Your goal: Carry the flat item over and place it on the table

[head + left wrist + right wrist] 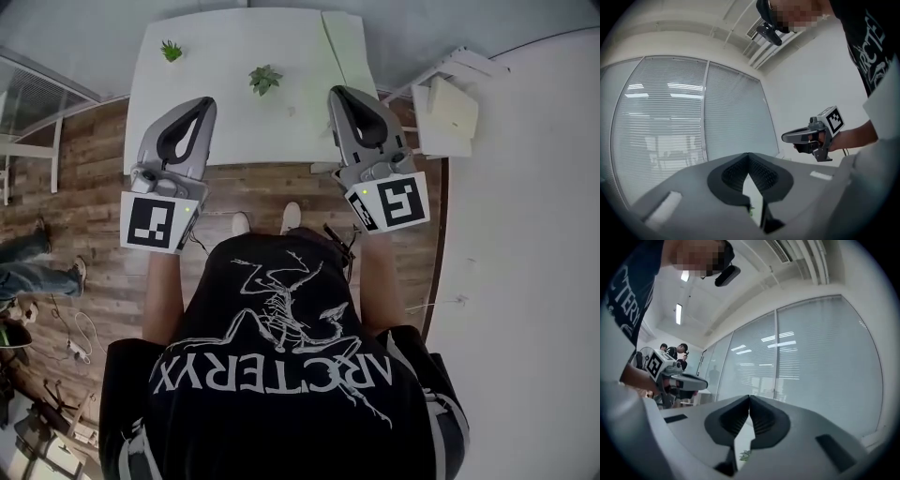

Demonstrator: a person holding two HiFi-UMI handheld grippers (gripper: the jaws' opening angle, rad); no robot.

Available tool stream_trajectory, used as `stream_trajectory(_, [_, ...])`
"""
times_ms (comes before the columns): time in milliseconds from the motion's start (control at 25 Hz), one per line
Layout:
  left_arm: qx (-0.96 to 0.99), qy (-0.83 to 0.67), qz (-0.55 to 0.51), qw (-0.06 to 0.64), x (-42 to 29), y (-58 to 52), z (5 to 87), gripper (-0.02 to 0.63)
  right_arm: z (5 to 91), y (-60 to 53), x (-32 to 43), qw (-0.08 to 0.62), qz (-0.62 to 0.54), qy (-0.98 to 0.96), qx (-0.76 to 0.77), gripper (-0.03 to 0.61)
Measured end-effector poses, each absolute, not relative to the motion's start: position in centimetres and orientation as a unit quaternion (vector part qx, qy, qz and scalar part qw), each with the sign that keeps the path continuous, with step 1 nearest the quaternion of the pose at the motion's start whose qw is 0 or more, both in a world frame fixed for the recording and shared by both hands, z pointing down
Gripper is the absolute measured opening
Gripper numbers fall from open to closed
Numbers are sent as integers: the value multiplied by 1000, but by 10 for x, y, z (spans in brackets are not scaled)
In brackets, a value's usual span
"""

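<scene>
A white table (pixel 234 122) stands in front of me in the head view. A thin, pale flat panel (pixel 349 45) lies along its far right side. My left gripper (pixel 202 101) hovers over the table's near left part, jaws shut with nothing between them. My right gripper (pixel 338 92) hovers over the near right part, just short of the flat panel, also shut and empty. In the left gripper view the jaws (pixel 749 154) meet at the tips, and the right gripper (pixel 786 137) shows off to the side. The right gripper view shows its tips (pixel 750 397) touching.
Two small green plants (pixel 171 50) (pixel 265 79) stand on the table. A white rack with boxes (pixel 448 108) sits at the table's right. Wooden floor lies below me, and a person's legs (pixel 37 272) show at far left. Glass walls with blinds surround the room.
</scene>
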State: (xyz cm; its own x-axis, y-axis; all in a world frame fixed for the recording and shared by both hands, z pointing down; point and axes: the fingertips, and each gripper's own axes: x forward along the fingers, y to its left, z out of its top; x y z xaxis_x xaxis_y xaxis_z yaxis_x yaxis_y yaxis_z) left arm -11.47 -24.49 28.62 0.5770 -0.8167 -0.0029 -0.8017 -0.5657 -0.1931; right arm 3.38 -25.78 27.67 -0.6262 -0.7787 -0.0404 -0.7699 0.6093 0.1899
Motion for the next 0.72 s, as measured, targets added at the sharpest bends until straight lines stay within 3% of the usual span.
stream_trajectory(720, [-883,459,-61,81,-117,-246,291,9,282,-268,40,21,-83,-890,447,11])
